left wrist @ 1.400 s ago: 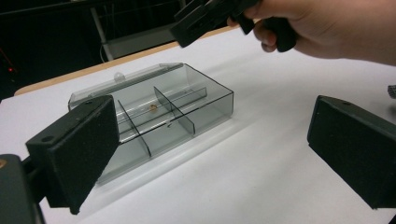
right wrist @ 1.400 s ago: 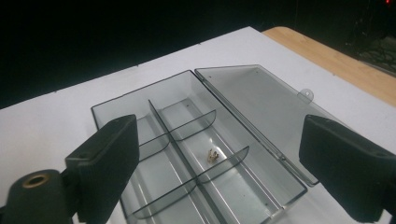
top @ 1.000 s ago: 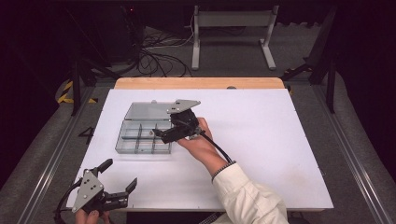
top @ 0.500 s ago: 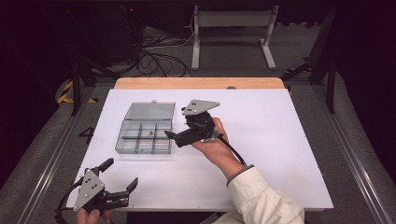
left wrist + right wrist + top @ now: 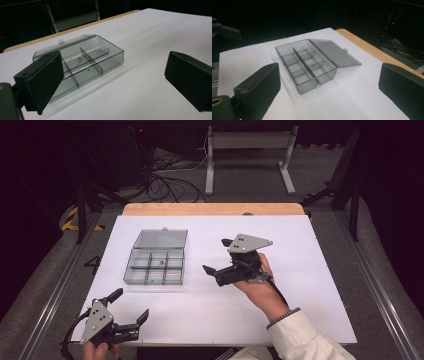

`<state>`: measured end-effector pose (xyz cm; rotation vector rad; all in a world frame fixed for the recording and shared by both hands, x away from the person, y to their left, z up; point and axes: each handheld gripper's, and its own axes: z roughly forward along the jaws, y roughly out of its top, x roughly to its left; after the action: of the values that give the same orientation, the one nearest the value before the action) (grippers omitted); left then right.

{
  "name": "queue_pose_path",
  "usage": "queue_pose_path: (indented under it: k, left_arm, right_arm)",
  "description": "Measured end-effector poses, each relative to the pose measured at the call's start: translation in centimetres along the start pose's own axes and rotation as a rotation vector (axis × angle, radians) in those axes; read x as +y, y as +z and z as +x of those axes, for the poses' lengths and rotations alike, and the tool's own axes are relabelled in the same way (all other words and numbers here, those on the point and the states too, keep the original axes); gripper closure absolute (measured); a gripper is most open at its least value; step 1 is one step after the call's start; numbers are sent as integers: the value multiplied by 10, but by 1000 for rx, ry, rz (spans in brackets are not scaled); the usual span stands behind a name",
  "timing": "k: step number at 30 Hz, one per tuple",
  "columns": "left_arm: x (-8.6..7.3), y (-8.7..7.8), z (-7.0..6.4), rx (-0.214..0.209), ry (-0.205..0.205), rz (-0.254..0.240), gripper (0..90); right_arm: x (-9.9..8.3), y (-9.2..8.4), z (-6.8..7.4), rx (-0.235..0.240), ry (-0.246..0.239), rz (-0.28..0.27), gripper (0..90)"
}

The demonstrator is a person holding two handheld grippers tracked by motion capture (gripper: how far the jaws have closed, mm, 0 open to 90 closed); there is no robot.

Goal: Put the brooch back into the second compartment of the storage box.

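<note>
Box: a clear grey compartment box [image 5: 155,266] lies on the left half of the white worktop [image 5: 300,245], its lid [image 5: 161,239] folded flat behind it, away from the person.
Contents: one small pale item [image 5: 161,261] sits in a middle compartment of the back row; what it is cannot be told.
Right gripper: the right gripper [image 5: 215,255] is held above the worktop just right of the box, its fingers spread wide and holding nothing.
Left gripper: the left gripper [image 5: 130,306] hangs over the near left edge of the worktop, well apart from the box, fingers likewise wide and empty.
In the way: bare worktop lies between each gripper and the box.
Surroundings: a wooden strip [image 5: 212,209] edges the far side; cables [image 5: 167,180] and a metal stand [image 5: 250,142] are on the floor beyond.
Left gripper view: the lid's small latch tab [image 5: 60,41] and the dividers seen side-on.
Right gripper view: the box from the other side, plus one finger of the left gripper [image 5: 227,31] at the upper left corner.
</note>
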<state>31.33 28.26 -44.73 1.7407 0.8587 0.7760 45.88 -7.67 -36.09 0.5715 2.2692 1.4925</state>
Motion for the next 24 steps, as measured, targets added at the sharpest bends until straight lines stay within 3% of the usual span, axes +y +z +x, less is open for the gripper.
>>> queue_pose_path:
  k: [5,12,18,21,24]
  left_arm:
    - [0,1,0,0,0,1,30]
    - [0,2,0,15,-3,1,29]
    - [0,3,0,21,0,3,29]
    - [0,3,1,22,4,1,30]
    - [1,3,1,23,9,0,33]
  right_arm:
    - [-12,-23,-2,-24,-1,0,47]
    - [-42,-58,-11,-77,52,-11,31]
    - [-81,-85,-16,-144,94,3,27]
    - [-105,-94,-15,-166,88,28,20]
    - [-125,-102,-15,-180,117,31,11]
